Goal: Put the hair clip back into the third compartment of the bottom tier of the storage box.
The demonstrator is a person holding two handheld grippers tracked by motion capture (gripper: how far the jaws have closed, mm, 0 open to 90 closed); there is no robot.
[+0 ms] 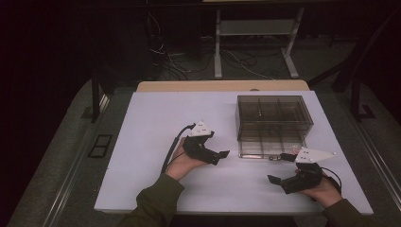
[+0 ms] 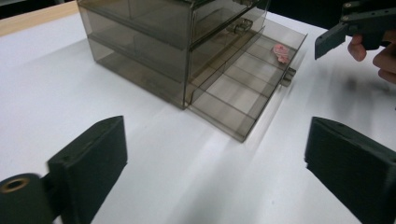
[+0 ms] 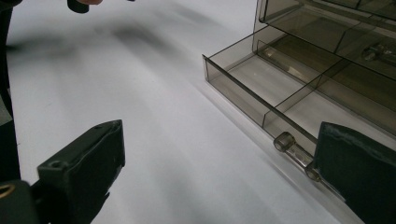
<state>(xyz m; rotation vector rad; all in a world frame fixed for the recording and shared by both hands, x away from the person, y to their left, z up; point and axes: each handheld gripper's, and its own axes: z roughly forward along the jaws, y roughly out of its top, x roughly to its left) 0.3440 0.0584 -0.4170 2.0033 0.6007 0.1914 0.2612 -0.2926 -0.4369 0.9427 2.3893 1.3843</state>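
High view puts the smoky clear drawer box (image 1: 273, 124) on the right half of your white table (image 1: 156, 118), toward the far side, with its lowest drawer (image 1: 269, 149) pulled out toward you. That drawer is split into compartments, and a small pink item (image 2: 281, 52) lies in one of them, close to the drawer's front wall and its stubby handle (image 2: 288, 76); what the item is stays too small to tell. Your right gripper (image 1: 279, 181) sits just near of the drawer's right end, low over the table, and its own camera shows its jaws spread wide with bare table between them and a clear knob (image 3: 283, 141) on the drawer front beside one jaw. Your left gripper (image 1: 222, 154) hangs left of the drawer, just apart from it, pointing toward the box; its jaws stand wide with nothing between them but white tabletop. Your two hands are well apart, one at each side of the open drawer. Beyond the table's far edge, cables (image 1: 179, 61) trail across the dark floor beside a metal stand (image 1: 255, 42).
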